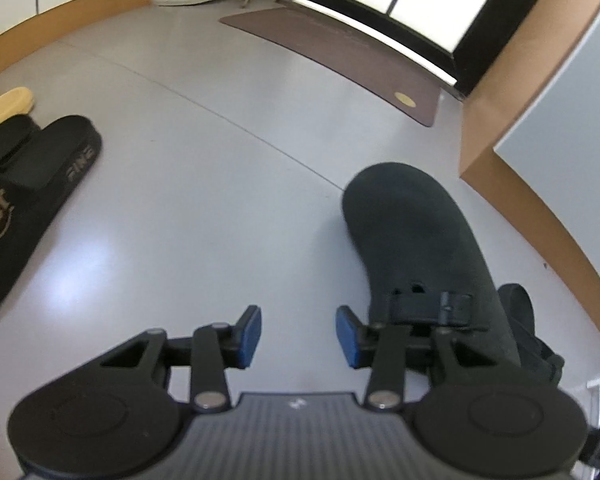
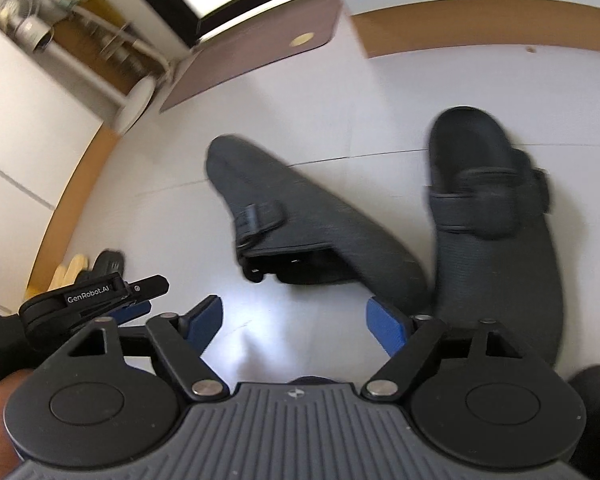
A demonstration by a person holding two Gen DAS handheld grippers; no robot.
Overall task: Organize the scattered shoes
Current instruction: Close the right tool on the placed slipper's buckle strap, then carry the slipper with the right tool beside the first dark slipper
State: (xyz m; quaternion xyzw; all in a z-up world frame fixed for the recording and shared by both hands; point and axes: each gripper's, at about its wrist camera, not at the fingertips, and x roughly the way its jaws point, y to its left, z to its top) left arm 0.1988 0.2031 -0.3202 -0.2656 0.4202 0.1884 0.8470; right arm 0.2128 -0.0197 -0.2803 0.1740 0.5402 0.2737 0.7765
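**Two dark shoes loose on the floor, both grippers empty**

The left gripper [image 1: 299, 334] stands part open with only bare floor [image 1: 204, 208] between its blue pads – it holds nothing. Far to its left lie a black slipper [image 1: 32, 200] with gold lettering and, beyond it, a pale yellow slipper [image 1: 14, 98], already side by side near the wall. Just to its right, touching nothing of the gripper as far as I can tell, lies a dark shoe [image 1: 416, 236] with a strap and buckle.

The right gripper [image 2: 296, 322] is wider open and likewise empty. Ahead of it and slightly left, that same shoe [image 2: 300, 216] lies tipped on its side, sole showing; ahead and to the right its partner [image 2: 488, 216] sits upright, toe pointing away. The two look close together near their heels, though blur hides whether they touch.

What could go wrong, in my judgement: a grip on the tipped shoe's rounded sole may slip, since the surface is broad and the pads would meet a curve; taking the strap instead could let the shoe swing and knock its partner. The left gripper [image 2: 100, 296] sits close by at the right gripper's left, so the two could collide if both reach for the same shoe. A brown doormat [image 1: 340, 52] and a wall corner [image 1: 500, 120] lie well beyond – not in the way.
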